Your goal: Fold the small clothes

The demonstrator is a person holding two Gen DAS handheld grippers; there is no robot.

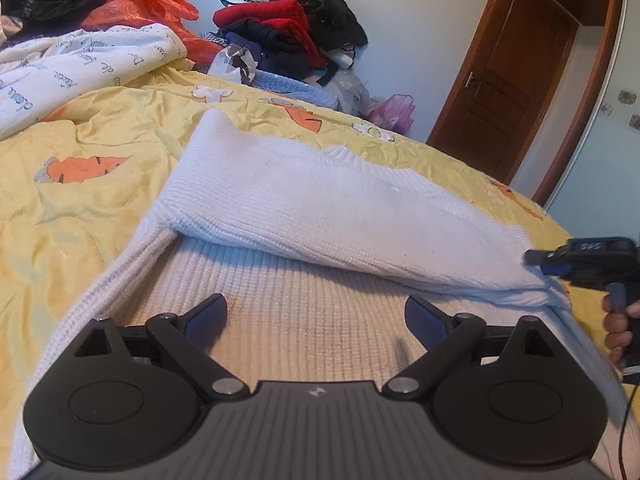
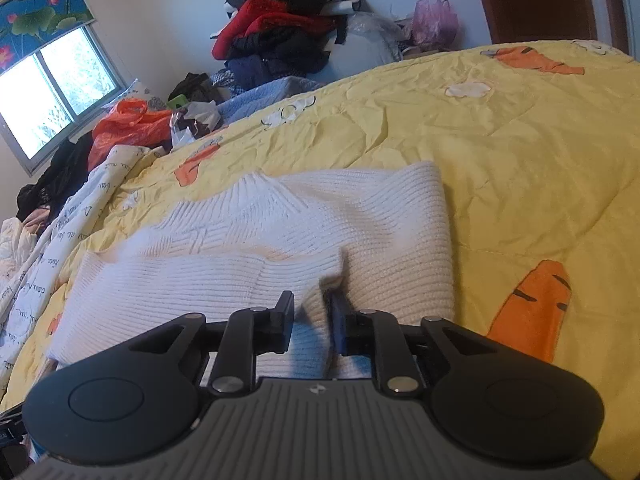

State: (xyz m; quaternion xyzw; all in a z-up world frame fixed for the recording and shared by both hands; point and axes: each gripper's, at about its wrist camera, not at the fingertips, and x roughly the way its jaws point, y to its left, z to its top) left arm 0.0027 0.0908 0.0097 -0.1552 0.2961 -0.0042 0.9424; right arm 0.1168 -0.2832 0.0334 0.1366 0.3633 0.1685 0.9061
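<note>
Sweater (image 2: pixel 280 232): lying on bed (image 2: pixel 520 152), sleeve folded across.
Right gripper (image 2: pixel 312 320): straddling fold, pads loosening off it; should be clearing toward six o'clock.
Left gripper (image 1: pixel 316 316): hovering released.

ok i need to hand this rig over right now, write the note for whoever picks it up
Left gripper: open, nothing held, hovering over the near part of the white knit sweater.
Right gripper: fingers narrowly apart with a fold of sweater edge between them; whether they still pinch it is unclear.
Sweater lies on the yellow carrot-print quilt, one side already folded across the body.
Left to do: check the right grip, finish the remaining folds, flatten it.
Unsorted clothes pile sits at the far edge of the bed.
</note>
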